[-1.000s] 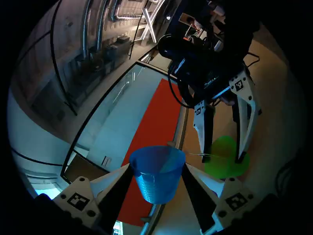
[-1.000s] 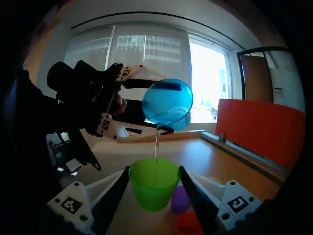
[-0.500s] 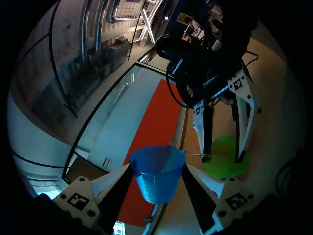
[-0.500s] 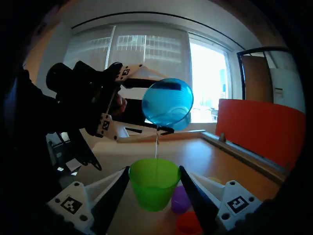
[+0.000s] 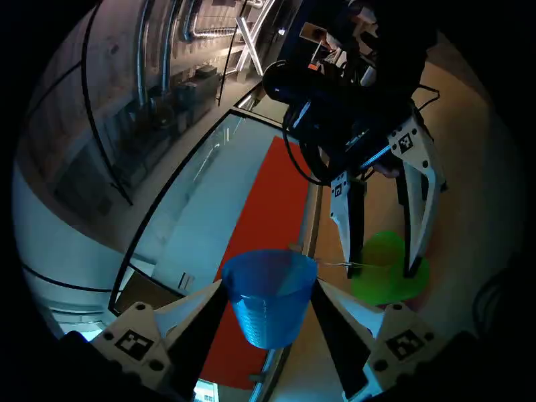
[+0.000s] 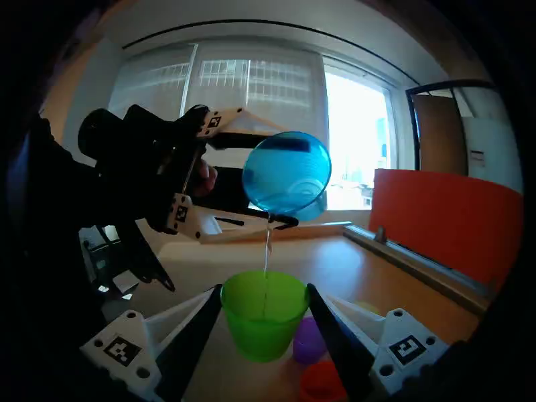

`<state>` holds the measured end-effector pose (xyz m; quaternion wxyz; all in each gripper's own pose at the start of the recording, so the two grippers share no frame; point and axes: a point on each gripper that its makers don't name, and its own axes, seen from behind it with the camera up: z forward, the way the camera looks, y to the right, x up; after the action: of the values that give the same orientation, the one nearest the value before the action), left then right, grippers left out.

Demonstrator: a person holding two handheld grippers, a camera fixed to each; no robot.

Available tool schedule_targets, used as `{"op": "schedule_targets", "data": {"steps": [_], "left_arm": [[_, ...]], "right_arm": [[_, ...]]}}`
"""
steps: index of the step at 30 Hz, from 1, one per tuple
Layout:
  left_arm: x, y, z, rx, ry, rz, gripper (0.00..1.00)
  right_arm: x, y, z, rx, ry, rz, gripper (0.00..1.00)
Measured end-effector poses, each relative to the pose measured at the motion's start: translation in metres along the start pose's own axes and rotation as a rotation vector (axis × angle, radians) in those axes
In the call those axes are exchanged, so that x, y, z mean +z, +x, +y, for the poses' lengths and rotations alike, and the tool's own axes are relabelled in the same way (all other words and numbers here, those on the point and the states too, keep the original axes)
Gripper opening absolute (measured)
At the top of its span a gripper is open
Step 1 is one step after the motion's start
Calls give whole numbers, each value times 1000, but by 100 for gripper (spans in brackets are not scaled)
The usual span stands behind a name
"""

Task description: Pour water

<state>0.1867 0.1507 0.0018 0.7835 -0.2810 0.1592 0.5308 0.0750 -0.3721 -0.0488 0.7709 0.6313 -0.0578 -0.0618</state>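
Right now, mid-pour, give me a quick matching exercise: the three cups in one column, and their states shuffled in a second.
Things:
1. blue cup
2. green cup
3. purple cup

States:
A. upright between the fingers of the right gripper, catching the water stream
B. on the table beside another cup, held by nothing
C. tipped over in the left gripper, pouring out

Pairs: 1-C, 2-A, 3-B.
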Motion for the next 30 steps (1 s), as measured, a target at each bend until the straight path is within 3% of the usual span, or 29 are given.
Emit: {"op": "schedule_targets", "data": {"steps": [30], "left_arm": [[-3, 5, 0, 54, 8, 6, 83]], "right_arm": [[0, -2, -1, -8, 2, -4, 94]]}}
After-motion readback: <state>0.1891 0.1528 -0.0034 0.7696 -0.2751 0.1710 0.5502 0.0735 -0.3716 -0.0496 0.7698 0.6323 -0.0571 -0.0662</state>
